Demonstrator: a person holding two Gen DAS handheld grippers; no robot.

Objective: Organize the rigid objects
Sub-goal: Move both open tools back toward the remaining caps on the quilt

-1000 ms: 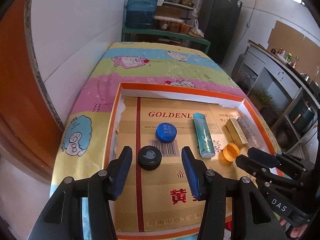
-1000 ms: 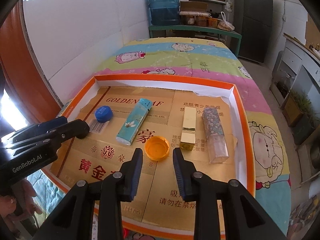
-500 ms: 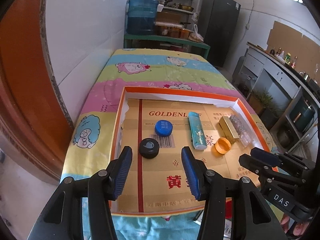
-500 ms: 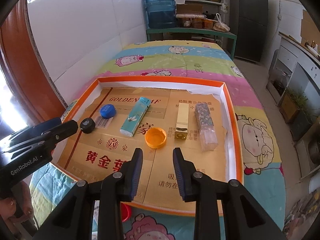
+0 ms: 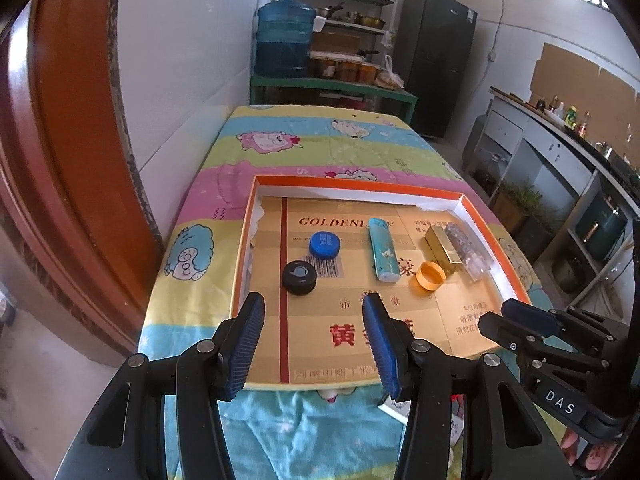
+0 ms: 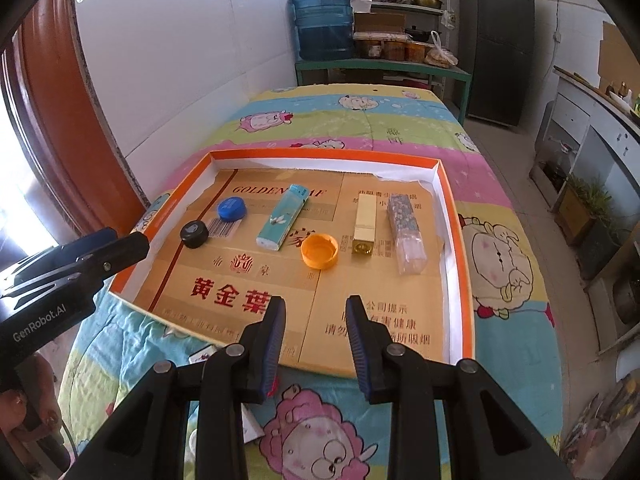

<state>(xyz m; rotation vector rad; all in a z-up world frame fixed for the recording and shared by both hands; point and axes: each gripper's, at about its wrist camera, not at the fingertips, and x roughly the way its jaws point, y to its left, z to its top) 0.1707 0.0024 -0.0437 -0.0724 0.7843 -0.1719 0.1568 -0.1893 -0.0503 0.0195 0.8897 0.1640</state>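
Note:
An orange-rimmed cardboard tray (image 5: 360,184) (image 6: 320,155) lies on a cartoon-print quilt. Inside it sit a black cap (image 5: 299,277) (image 6: 194,233), a blue cap (image 5: 324,244) (image 6: 231,208), a teal lighter (image 5: 383,254) (image 6: 283,222), an orange cap (image 5: 430,275) (image 6: 319,251), a gold bar-shaped box (image 5: 442,243) (image 6: 365,226) and a patterned clear-ended box (image 5: 468,249) (image 6: 405,233). My left gripper (image 5: 312,344) hangs open and empty over the tray's near left edge. My right gripper (image 6: 316,336) stands open and empty above the tray's near edge, apart from everything.
The quilt-covered table (image 6: 360,116) runs back to a green shelf with a blue water jug (image 6: 322,24). A white wall and a red-brown door frame (image 5: 60,140) stand at left. Small white cards (image 5: 394,410) lie on the quilt by the tray's near edge.
Both grippers have pulled back and a little up from the tray, so the whole tray and the quilt's near edge now show. The black cap no longer sits between the left fingers.

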